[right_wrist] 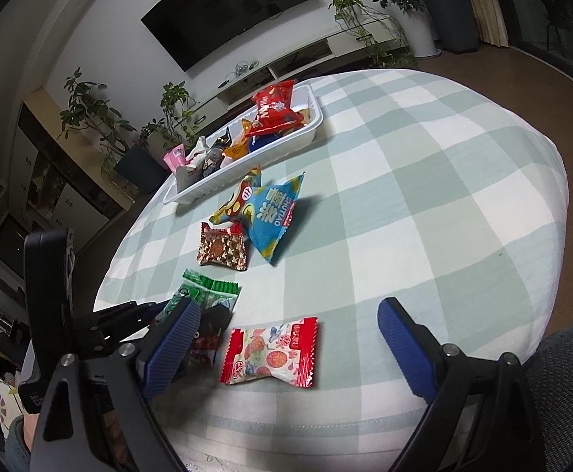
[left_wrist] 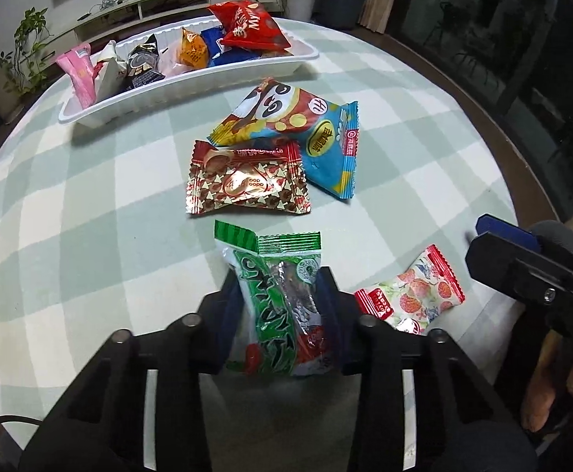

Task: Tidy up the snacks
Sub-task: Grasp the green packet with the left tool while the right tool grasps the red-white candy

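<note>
My left gripper (left_wrist: pixel 282 306) is shut on a green snack packet (left_wrist: pixel 282 306) near the table's front; the packet also shows in the right wrist view (right_wrist: pixel 204 295). My right gripper (right_wrist: pixel 286 338) is open, its blue fingers either side of a red-and-white strawberry packet (right_wrist: pixel 272 352), which lies on the cloth and shows in the left wrist view (left_wrist: pixel 412 295). A brown starred packet (left_wrist: pixel 247 177), a panda packet (left_wrist: pixel 270 114) and a blue packet (left_wrist: pixel 331 149) lie mid-table. A white tray (left_wrist: pixel 184 86) at the back holds several snacks.
The round table has a green-and-white checked cloth (right_wrist: pixel 424 196). The tray also shows in the right wrist view (right_wrist: pixel 247 173). Beyond the table stand a TV, a low white cabinet and potted plants. The right gripper body (left_wrist: pixel 530 271) is at the table's right edge.
</note>
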A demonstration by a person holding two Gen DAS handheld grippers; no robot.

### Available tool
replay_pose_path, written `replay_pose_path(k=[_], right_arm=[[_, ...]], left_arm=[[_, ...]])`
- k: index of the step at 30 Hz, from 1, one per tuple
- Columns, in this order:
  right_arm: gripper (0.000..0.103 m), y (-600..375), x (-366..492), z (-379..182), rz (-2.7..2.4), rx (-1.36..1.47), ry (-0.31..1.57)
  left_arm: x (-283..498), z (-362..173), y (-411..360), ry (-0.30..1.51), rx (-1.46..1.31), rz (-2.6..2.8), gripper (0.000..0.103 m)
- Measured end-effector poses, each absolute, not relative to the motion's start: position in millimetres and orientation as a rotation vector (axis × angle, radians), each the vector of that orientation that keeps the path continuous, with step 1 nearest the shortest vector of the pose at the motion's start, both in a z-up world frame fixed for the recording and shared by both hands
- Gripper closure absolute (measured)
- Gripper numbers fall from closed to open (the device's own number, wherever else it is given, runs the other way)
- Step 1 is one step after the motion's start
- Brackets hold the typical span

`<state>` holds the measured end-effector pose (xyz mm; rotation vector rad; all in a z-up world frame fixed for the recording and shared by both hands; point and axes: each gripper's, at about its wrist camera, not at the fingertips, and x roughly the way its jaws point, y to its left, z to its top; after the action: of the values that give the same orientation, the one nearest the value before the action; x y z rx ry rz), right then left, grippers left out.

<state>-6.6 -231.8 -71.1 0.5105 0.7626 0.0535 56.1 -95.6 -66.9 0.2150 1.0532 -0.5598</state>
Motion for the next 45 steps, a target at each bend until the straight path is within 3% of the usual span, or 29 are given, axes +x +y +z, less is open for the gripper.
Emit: replay_pose_path(k=[10, 20, 27, 31, 32, 39, 45], right_arm=[[0.012, -209.8, -5.3, -74.7, 0.061, 0.407, 0.829], [0.046, -179.5, -6.4, -82.3, 0.097, 0.341, 0.939], [0.046, -175.6, 7.0, -79.8, 0.081, 0.290, 0.946], [0.026, -176.4, 15.9, -63.5, 0.139, 0.138, 0.942], [0.026, -175.5, 18.0, -58.5, 0.161, 0.091, 0.936], [0.027, -150.2, 34.2, -49.5, 0.503, -0.376, 0.943], [0.033, -143.0, 56.2, -68.5, 0.600, -0.494, 1.024]], left_arm=[[51.9, -61.8, -69.5, 1.037, 0.123, -0.592, 0.081], [50.9, -56.2, -32.7, 1.021, 0.039, -0.574, 0.082], [48.0, -58.2, -25.6, 1.019, 0.015, -0.592, 0.082], [48.4, -56.8, -20.1, 1.015, 0.003, -0.593, 0.082], [48.5, -57.3, -19.0, 1.016, 0.000, -0.594, 0.082], [47.3, -58.5, -17.8, 1.021, -0.004, -0.595, 0.082], [48.3, -60.7, -17.2, 1.034, 0.002, -0.590, 0.082]])
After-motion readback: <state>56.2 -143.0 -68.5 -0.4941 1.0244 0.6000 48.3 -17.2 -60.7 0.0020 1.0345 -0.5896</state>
